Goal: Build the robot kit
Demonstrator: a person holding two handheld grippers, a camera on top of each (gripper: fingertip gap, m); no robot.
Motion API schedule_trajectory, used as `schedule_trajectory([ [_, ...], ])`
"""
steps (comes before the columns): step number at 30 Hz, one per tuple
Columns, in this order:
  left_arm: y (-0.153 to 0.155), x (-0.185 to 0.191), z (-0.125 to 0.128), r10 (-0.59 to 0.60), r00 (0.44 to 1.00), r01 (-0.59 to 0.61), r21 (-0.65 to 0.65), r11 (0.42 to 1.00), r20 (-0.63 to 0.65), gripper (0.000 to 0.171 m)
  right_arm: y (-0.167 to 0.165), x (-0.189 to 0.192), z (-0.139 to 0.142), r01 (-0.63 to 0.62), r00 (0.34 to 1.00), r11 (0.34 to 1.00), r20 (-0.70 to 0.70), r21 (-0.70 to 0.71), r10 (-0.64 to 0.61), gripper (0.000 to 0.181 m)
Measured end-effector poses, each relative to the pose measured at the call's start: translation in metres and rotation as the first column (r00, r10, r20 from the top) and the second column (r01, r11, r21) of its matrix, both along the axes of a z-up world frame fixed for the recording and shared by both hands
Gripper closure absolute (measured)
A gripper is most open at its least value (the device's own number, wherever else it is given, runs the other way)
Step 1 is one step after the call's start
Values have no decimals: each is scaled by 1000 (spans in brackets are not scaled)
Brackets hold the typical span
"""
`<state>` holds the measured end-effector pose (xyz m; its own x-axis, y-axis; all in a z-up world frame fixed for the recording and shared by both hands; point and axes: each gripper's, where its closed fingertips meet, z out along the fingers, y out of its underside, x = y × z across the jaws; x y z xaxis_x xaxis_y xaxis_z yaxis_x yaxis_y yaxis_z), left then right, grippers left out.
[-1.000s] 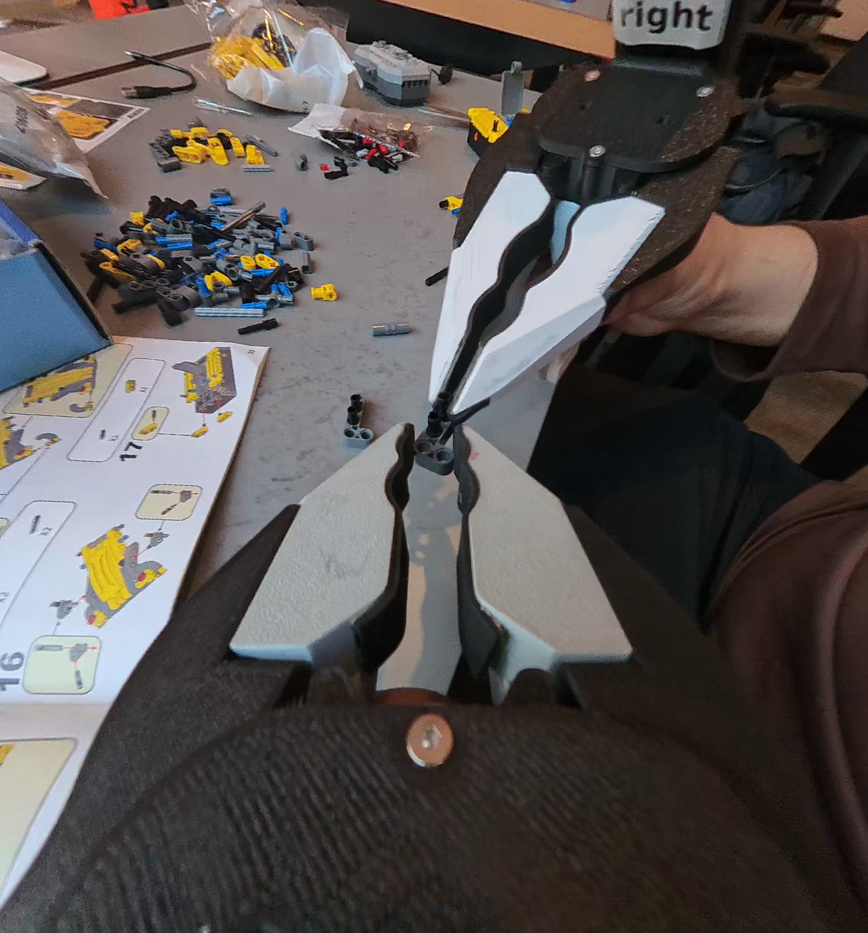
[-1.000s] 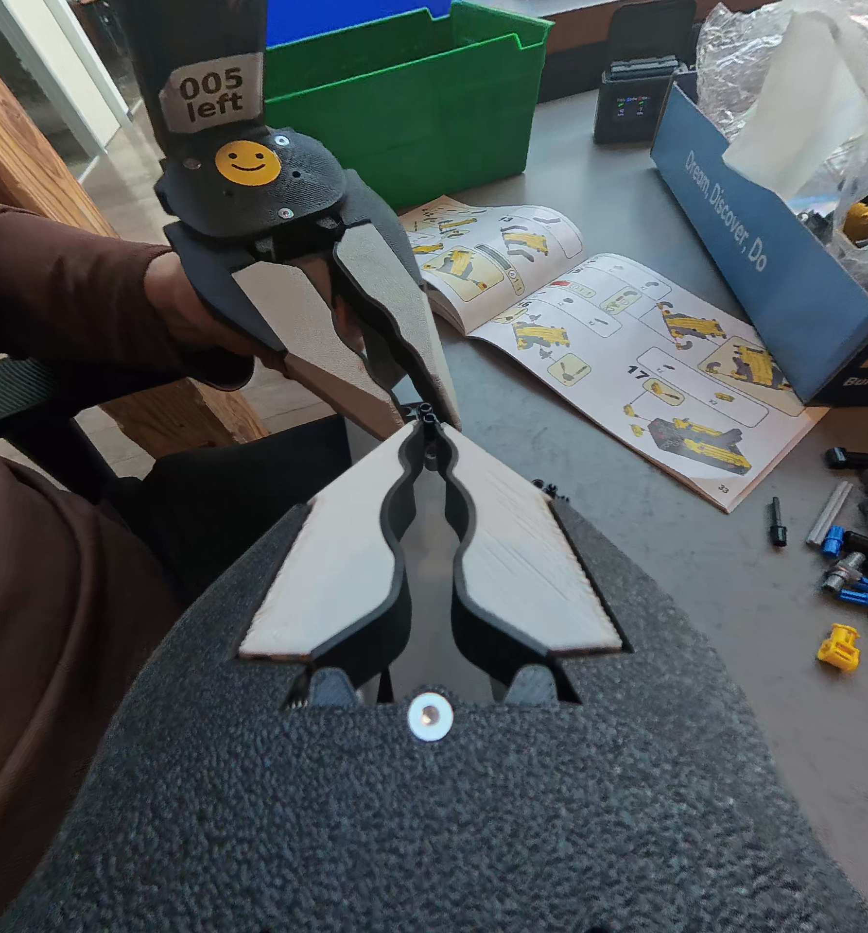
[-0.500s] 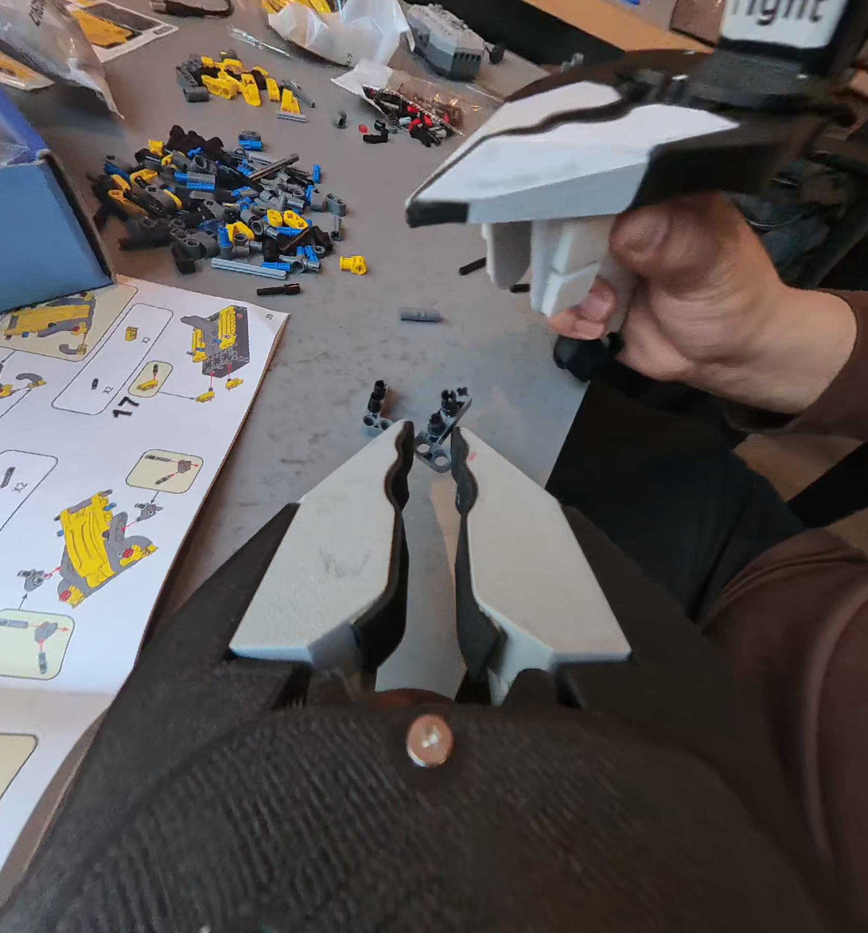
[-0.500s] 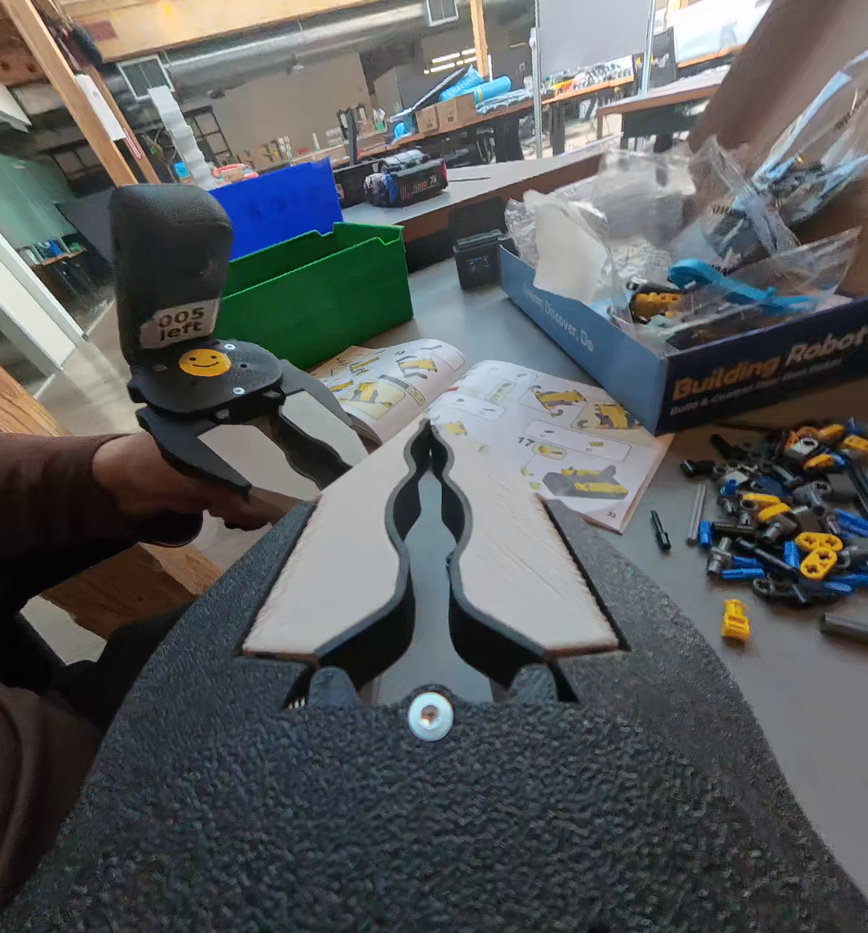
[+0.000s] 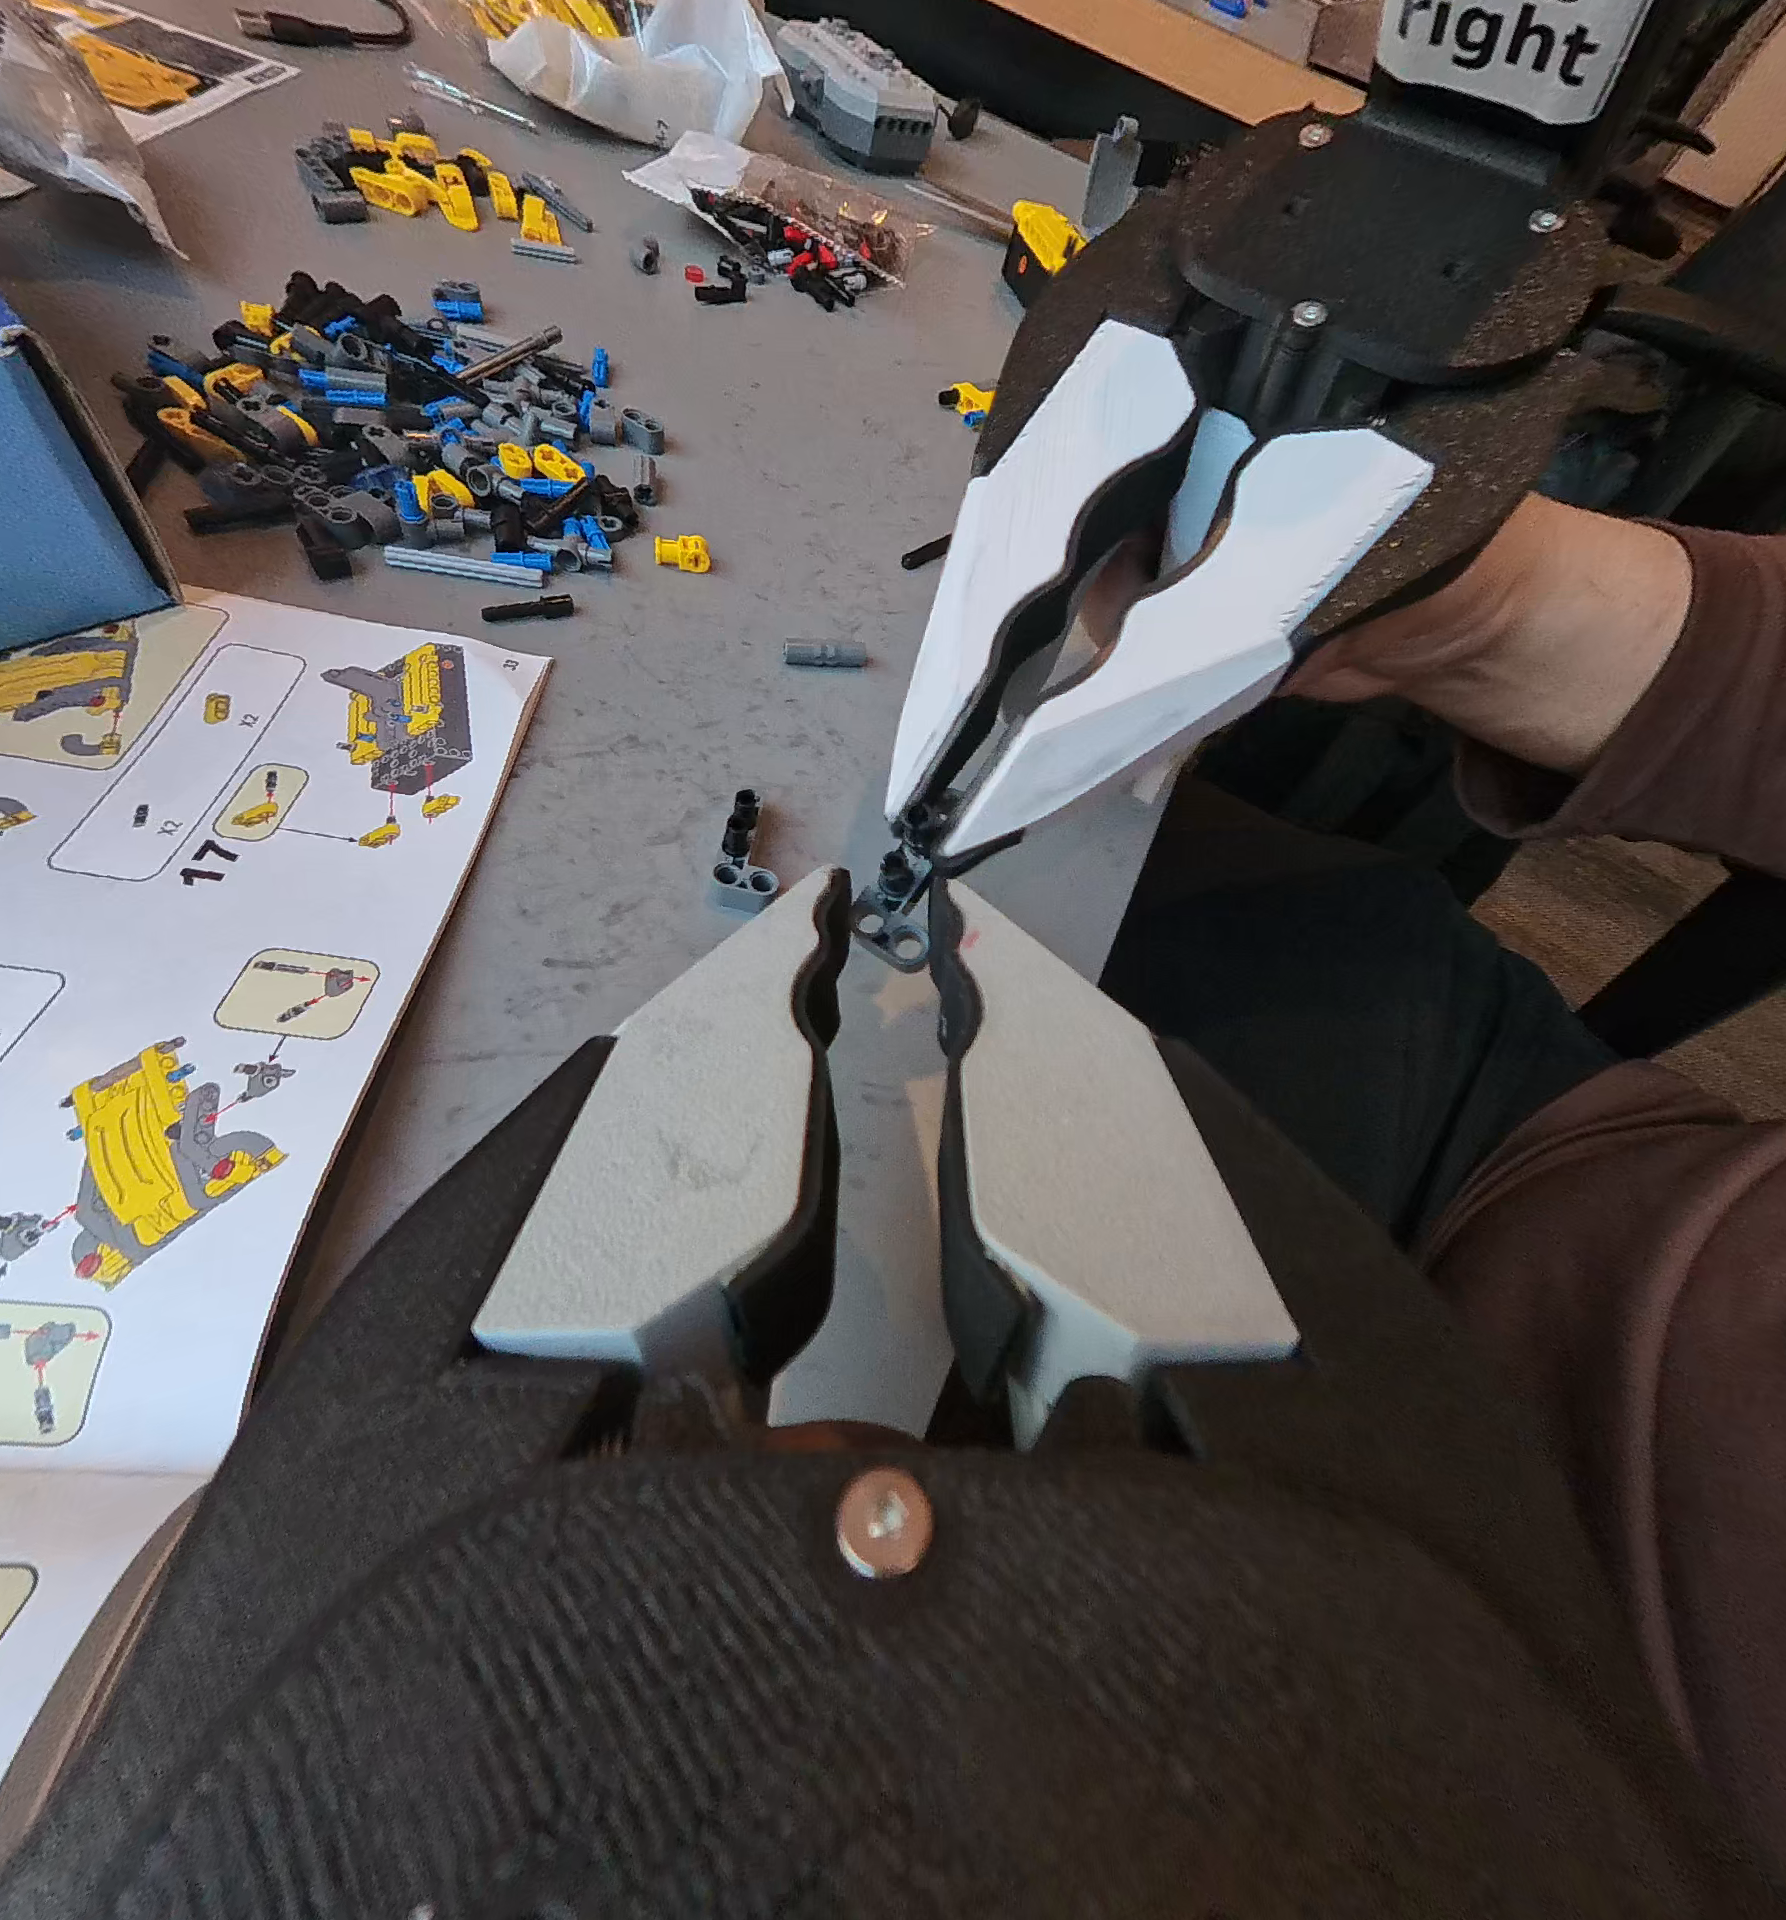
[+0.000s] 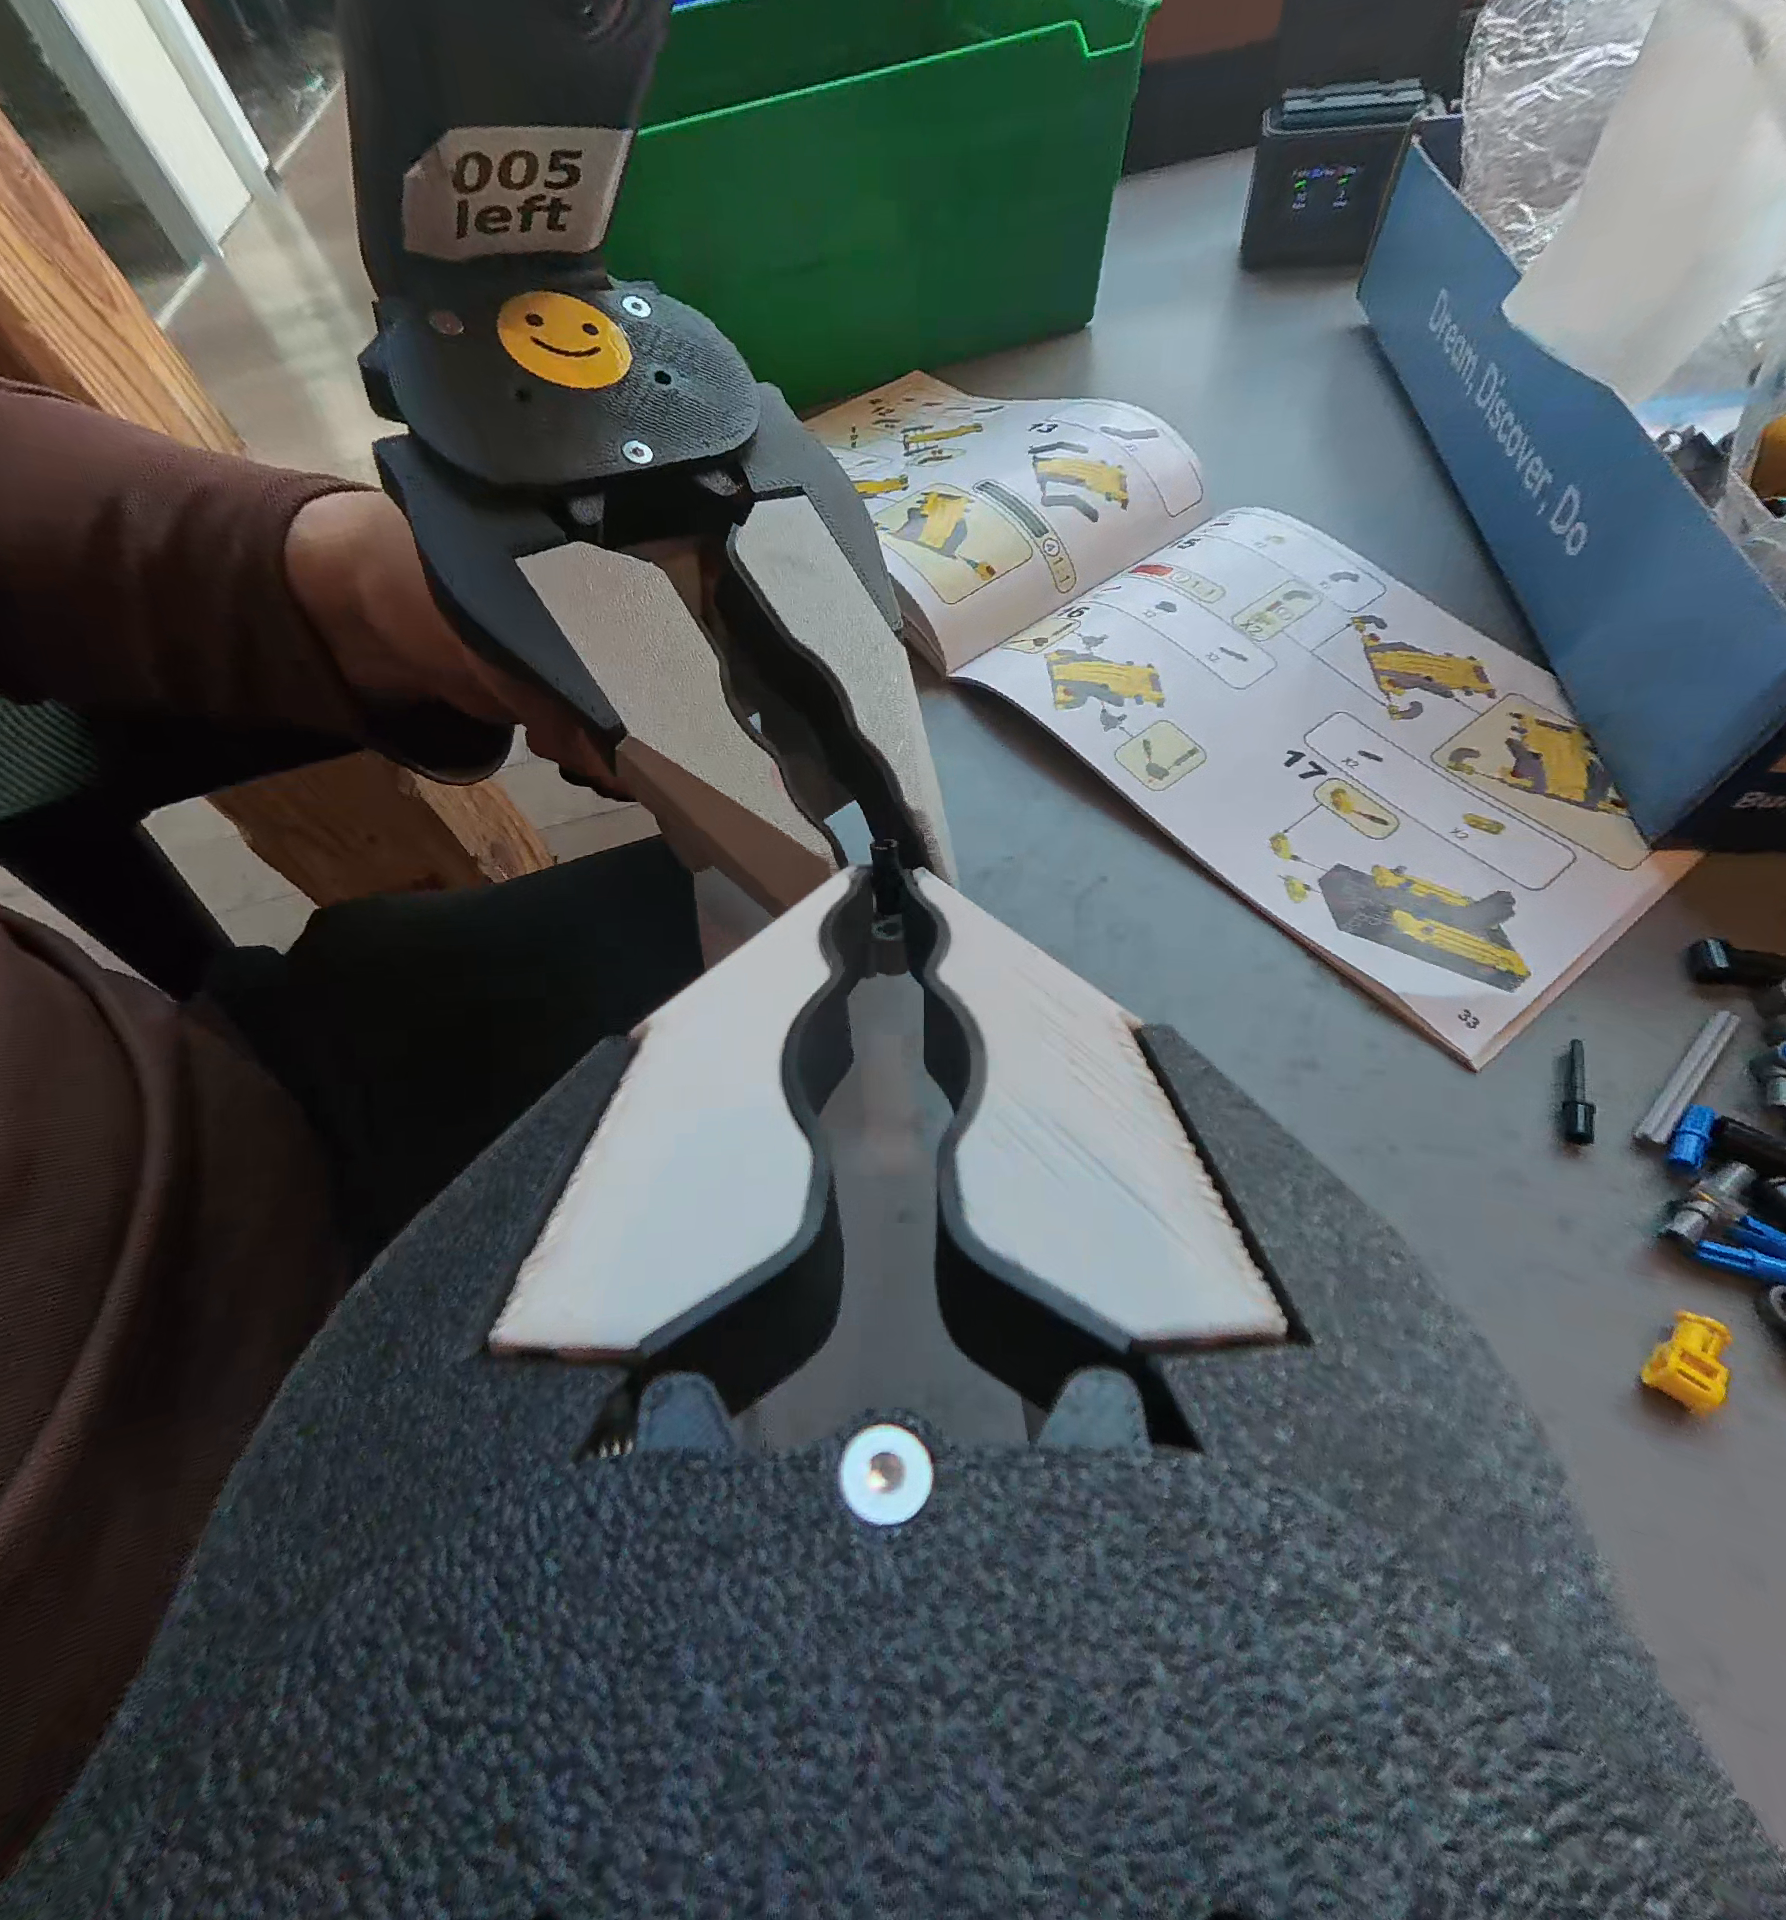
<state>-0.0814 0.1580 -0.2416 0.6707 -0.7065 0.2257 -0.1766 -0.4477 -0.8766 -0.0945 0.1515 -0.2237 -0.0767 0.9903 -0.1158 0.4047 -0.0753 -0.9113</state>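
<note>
My left gripper point(image 5: 889, 906) is shut on a small dark grey connector point(image 5: 894, 937) with round holes, held over the table's near edge. A black pin point(image 5: 901, 868) stands out of the connector's top. My right gripper point(image 5: 920, 826), with white fingers, comes down from the upper right and is shut on that pin's upper end. In the right wrist view the right gripper point(image 6: 884, 885) pinches the black pin point(image 6: 884, 864), and the left gripper's grey fingers point(image 6: 847, 665) reach down to meet it tip to tip. A hand in a brown sleeve holds each gripper.
An open instruction booklet point(image 5: 245, 883) lies on the grey table point(image 5: 660, 727). A pile of black, blue, grey and yellow parts point(image 5: 401, 447) lies behind it. A second connector with a pin point(image 5: 745, 868) lies near the tips. A blue box point(image 6: 1595, 582) and a green bin point(image 6: 868, 208) stand further back. Left and right tips are no more than a few centimetres apart.
Half a second ago the right gripper was lifted away from the left one. It has come back down and its tips are on the pin in the connector again. The left gripper has barely moved.
</note>
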Motion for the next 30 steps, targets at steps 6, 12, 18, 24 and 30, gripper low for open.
schedule_trajectory([
  [6, 0, 0, -2, 2, 1000, -2, 2, 1000, -16, 160, -1, -1, -2, -16, 1000, 999, 11, 35, 15, 178],
  [12, 3, -3, 4, 38, 999, -37, 48, 998, -9, 159, 4, -4, 3, 25, 1000, 999, -18, -24, -26, 179],
  [18, 4, -7, 1, 30, 999, -27, 54, 998, -44, 160, 5, -6, -2, 30, 1000, 999, 6, 26, -30, 179],
  [24, 4, -7, 6, 21, 1000, -20, 54, 998, -12, 159, 6, -9, 6, 37, 998, 992, -42, -119, -43, 180],
  [30, 1, 17, -3, 6, 986, 19, 145, 989, -169, 159, 40, -9, 27, 147, 954, 918, -192, -369, -230, 180],
])
